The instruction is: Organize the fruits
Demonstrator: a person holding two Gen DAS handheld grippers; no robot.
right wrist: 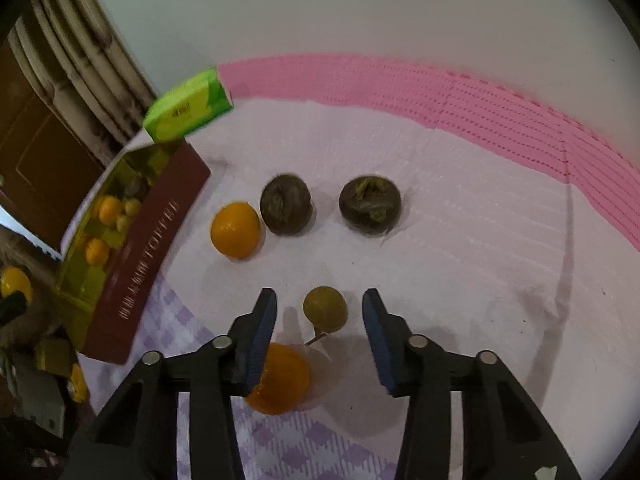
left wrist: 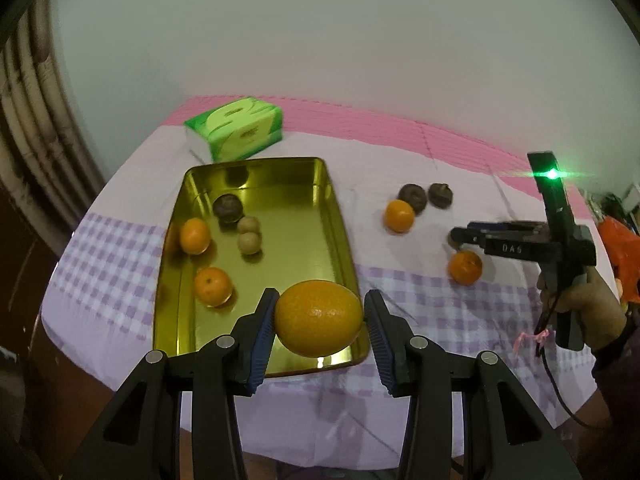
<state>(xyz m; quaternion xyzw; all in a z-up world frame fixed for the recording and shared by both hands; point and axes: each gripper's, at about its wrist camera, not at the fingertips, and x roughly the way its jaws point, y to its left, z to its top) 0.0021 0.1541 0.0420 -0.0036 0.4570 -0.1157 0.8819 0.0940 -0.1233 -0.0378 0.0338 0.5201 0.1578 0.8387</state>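
Observation:
My left gripper (left wrist: 319, 312) is shut on a large orange (left wrist: 318, 318) and holds it above the near right corner of the gold tin tray (left wrist: 296, 208). The tray holds two small oranges (left wrist: 195, 235), a dark brown fruit (left wrist: 228, 207) and two small tan fruits (left wrist: 249, 236). My right gripper (right wrist: 319, 312) is open, its fingers on either side of a small greenish-brown fruit (right wrist: 325, 307) on the cloth. An orange (right wrist: 278, 378) lies under its left finger. Beyond lie another orange (right wrist: 236, 230) and two dark brown fruits (right wrist: 286, 204).
A green tissue pack (left wrist: 236, 128) sits behind the tray. The tray's red outer wall (right wrist: 156, 256) stands left of the right gripper. The table has a white and purple checked cloth (left wrist: 400, 292) with a pink band at the back, against a white wall.

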